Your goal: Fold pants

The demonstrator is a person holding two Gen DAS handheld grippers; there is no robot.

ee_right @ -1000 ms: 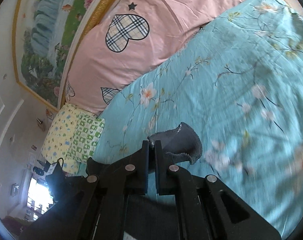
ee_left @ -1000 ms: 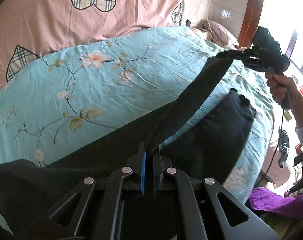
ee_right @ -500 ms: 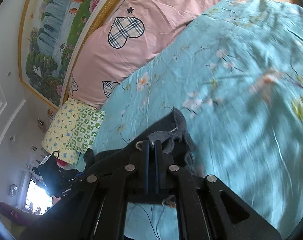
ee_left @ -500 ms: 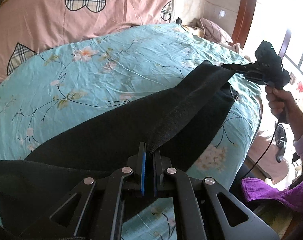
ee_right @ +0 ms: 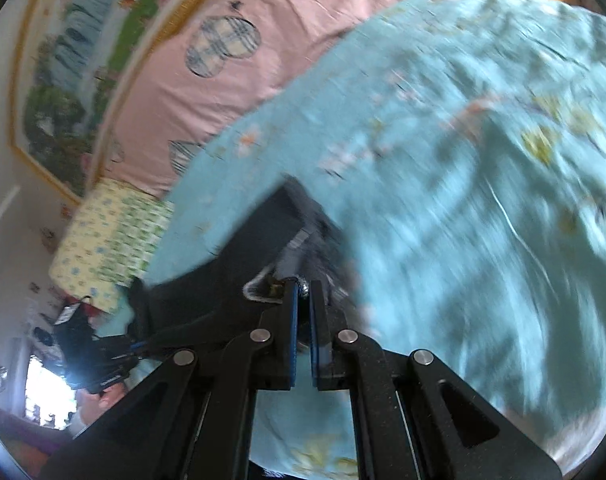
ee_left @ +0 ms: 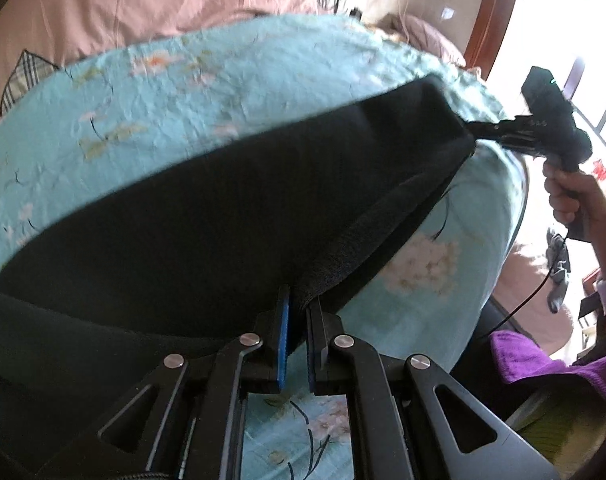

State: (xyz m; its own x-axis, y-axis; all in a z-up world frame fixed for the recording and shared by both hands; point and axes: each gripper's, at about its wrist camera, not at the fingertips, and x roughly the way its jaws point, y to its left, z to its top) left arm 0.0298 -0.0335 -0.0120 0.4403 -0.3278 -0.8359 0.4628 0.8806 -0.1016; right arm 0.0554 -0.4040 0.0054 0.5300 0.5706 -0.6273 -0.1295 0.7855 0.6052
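The black knit pants [ee_left: 231, 200] stretch across the centre of the frame over the turquoise floral bedsheet [ee_left: 183, 92]. The left gripper [ee_left: 299, 308] has its jaws clenched on one edge; the right gripper [ee_right: 303, 292], jaws clamped, grasps the far end, blurred.

No legible text, labels, brands or numbers anywhere; both views blurred, small markings unreadable.

Opposed wrist views across bed [ee_left: 231, 92]
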